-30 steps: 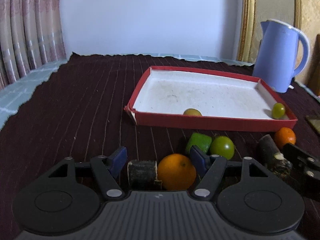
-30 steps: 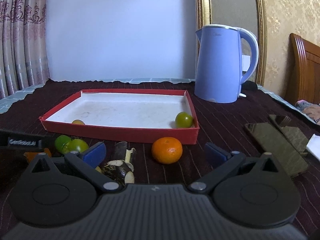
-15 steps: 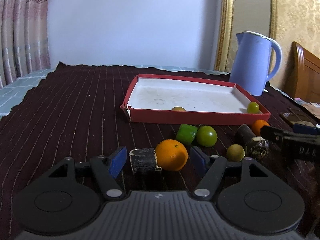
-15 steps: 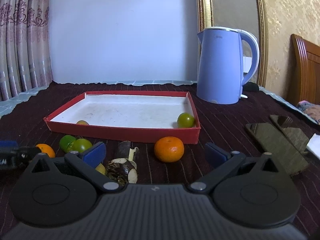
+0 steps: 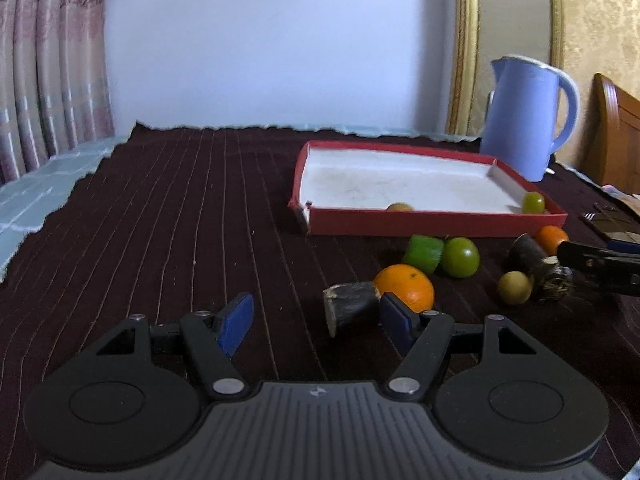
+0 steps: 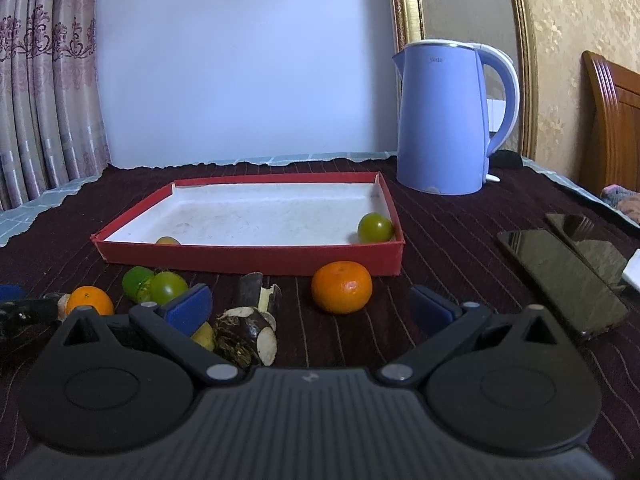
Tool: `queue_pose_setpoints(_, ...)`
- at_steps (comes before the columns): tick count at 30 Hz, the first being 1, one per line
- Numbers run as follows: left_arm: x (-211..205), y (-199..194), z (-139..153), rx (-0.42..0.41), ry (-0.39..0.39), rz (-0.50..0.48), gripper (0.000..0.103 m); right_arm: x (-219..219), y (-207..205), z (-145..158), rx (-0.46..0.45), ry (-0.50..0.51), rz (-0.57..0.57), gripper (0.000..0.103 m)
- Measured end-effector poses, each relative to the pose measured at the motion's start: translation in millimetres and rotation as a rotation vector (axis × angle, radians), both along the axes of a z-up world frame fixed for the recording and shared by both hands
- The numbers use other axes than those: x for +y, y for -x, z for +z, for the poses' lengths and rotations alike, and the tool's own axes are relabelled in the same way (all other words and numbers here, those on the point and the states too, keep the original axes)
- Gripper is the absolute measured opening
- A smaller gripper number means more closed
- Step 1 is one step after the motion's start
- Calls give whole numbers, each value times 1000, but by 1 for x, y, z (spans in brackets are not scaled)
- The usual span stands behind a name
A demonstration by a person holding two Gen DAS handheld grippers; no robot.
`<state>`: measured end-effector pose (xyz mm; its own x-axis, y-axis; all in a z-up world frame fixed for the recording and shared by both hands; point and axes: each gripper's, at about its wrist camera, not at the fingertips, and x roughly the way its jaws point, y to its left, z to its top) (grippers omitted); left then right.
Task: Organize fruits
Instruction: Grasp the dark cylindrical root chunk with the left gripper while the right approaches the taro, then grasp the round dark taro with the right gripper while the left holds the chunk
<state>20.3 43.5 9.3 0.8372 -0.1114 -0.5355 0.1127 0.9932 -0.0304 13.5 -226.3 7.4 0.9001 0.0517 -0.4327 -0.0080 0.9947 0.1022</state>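
A red tray (image 5: 436, 224) with a white floor holds a green round fruit (image 5: 533, 202) and a small yellowish fruit (image 5: 400, 207). In front of it, on the dark cloth, lie a large orange (image 5: 406, 286), a dark cane piece (image 5: 352, 308), a green cylinder (image 5: 424, 254), a green fruit (image 5: 460, 257) and a small yellow fruit (image 5: 515, 288). My left gripper (image 5: 316, 322) is open; the cane piece sits just inside its right pad. My right gripper (image 6: 312, 308) is open, with a second orange (image 6: 342, 287) ahead between its fingers and peeled dark pieces (image 6: 256, 320) by its left pad.
A blue kettle (image 6: 444, 120) stands behind the tray (image 6: 248, 258) on the right. Two dark phones (image 6: 560, 276) lie at the right of the cloth. The left half of the cloth (image 5: 160, 220) is bare. Curtains hang at the far left.
My left gripper has shifted left and back: the large orange and cane piece, earlier centred between its fingers, now sit at its right pad. The right gripper has stayed still.
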Motion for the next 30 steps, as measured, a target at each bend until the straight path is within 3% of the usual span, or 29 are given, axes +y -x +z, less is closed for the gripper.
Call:
queue_pose_setpoints(13, -21, -29, -8, 98, 26, 5, 70, 3, 0, 0, 3, 19, 0, 103)
queue_pose_setpoints(16, -26, -22, -10, 73, -36, -16, 60, 1, 0, -1, 5, 2, -2, 103)
queue_pose_setpoints(18, -24, -22, -11, 80, -28, -34, 46, -1, -1, -1, 10, -10, -4, 103)
queue_pose_setpoints(20, -22, -24, -10, 86, -15, -48, 40, -2, -2, -2, 15, -16, -2, 103)
queue_pose_setpoints(26, -27, -21, -11, 73, -38, -81, 40, -2, 1, -2, 5, -10, -10, 103)
queue_pose_setpoints(30, -25, -20, -11, 72, -20, -81, 32, 0, 3, -1, 13, 11, 4, 103)
